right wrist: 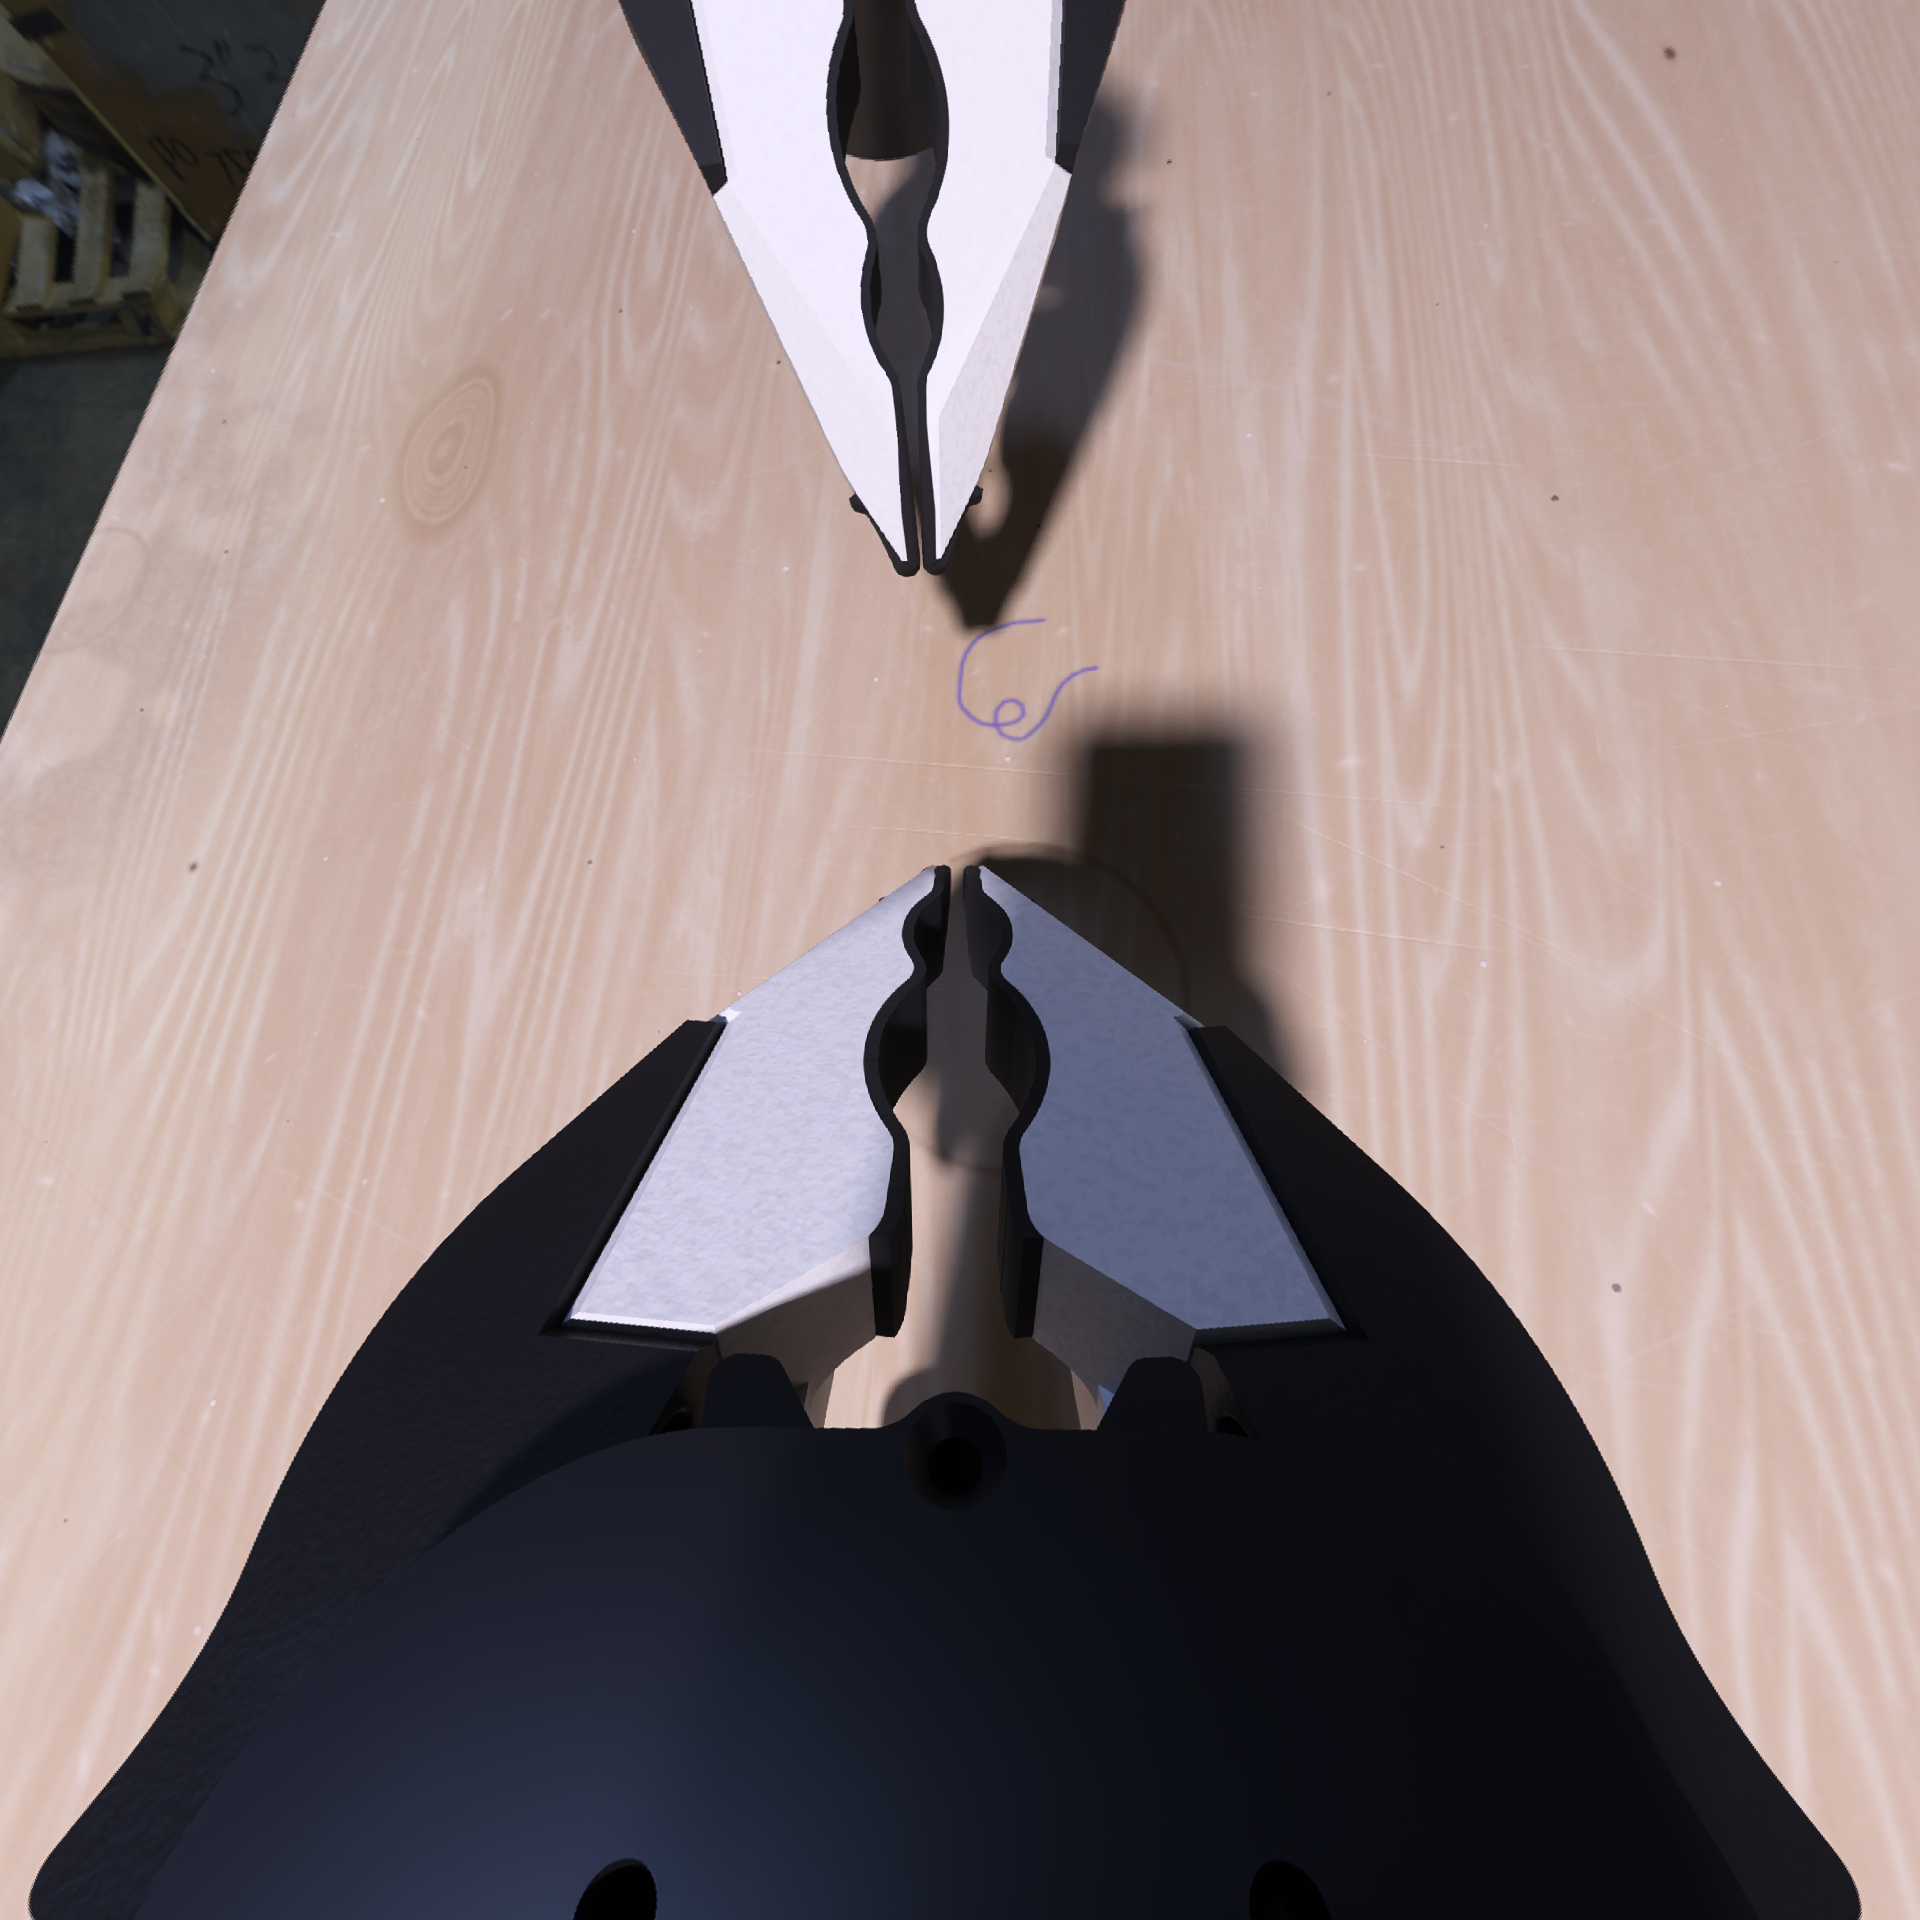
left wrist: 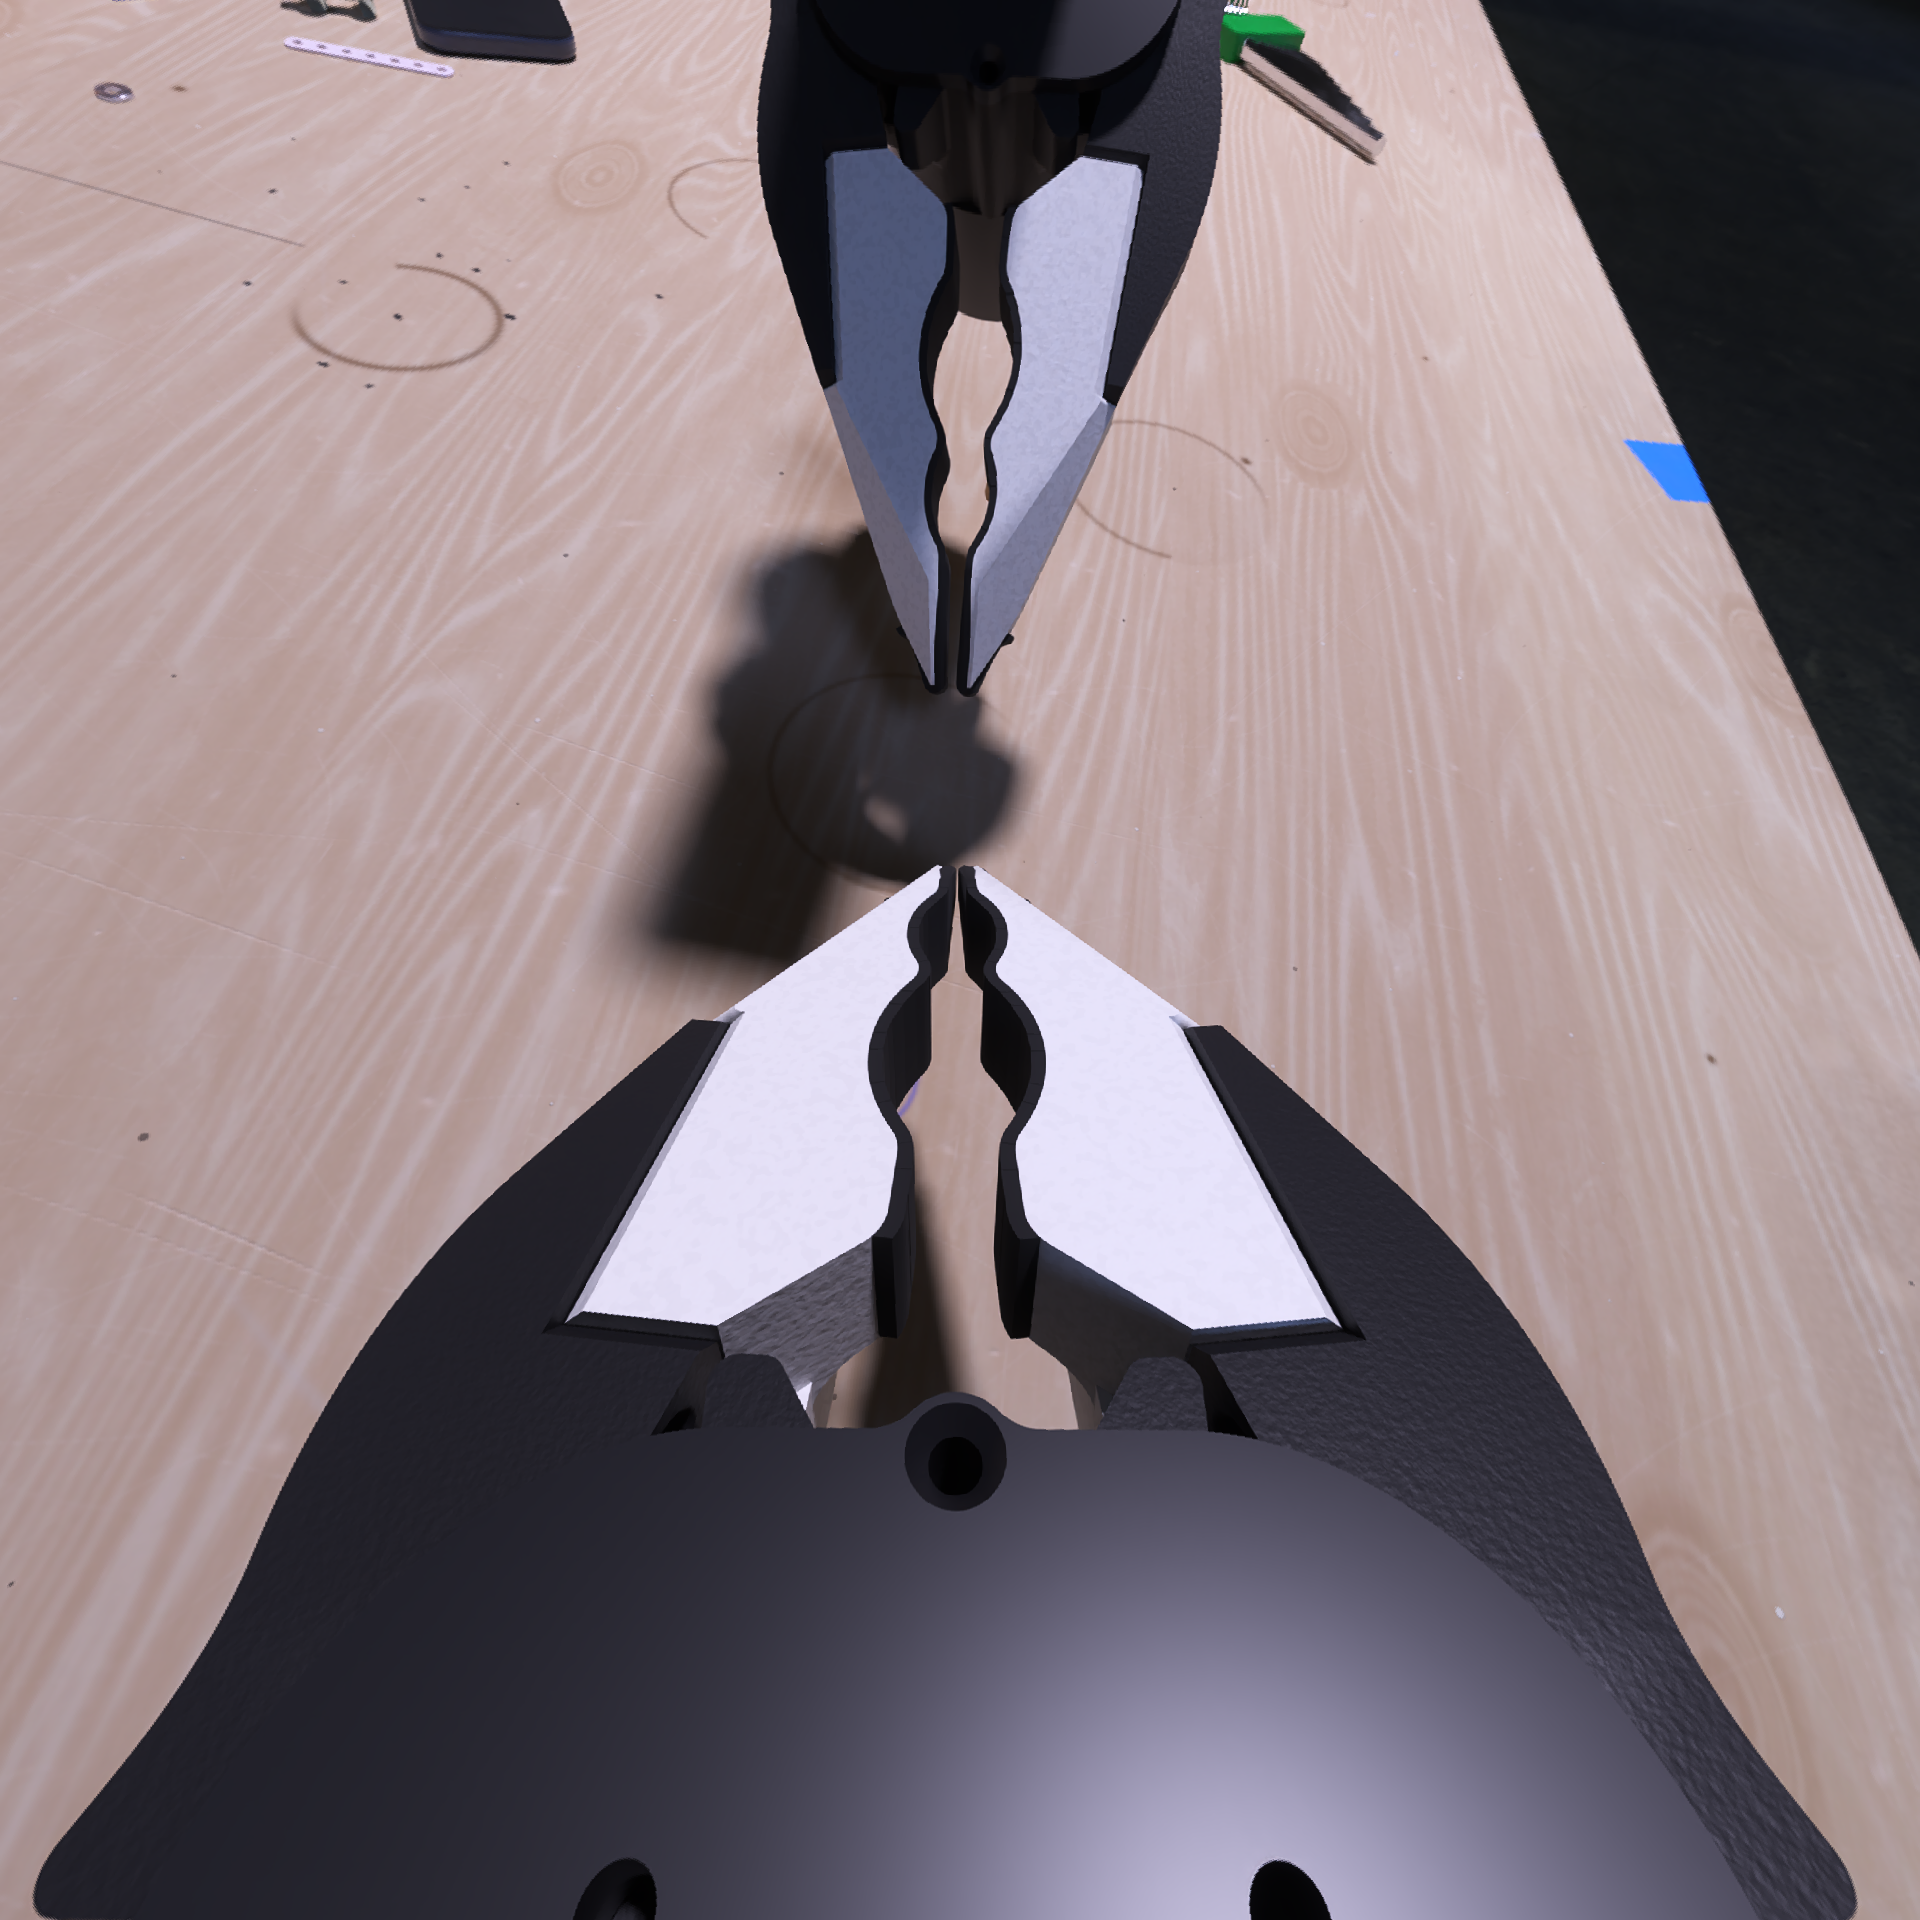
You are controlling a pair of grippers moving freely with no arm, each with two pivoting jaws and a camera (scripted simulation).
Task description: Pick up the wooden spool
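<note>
1. We see a pale plywood table (left wrist: pixel 416 727) filling both views, marked with faint rings and grain.
2. Our left gripper (left wrist: pixel 954 873) hovers above it with its jaws together and nothing between them.
3. Our right gripper (right wrist: pixel 956 873) faces it tip to tip, jaws likewise closed and empty.
4. At the table's far end lie a dark flat slab (left wrist: pixel 488 26), a green-handled tool (left wrist: pixel 1299 83) and a perforated white strip (left wrist: pixel 369 57).
5. A thin purple thread (right wrist: pixel 1013 691) curls on the wood between the two grippers.
6. We cannot find the wooden spool in either view.
</note>
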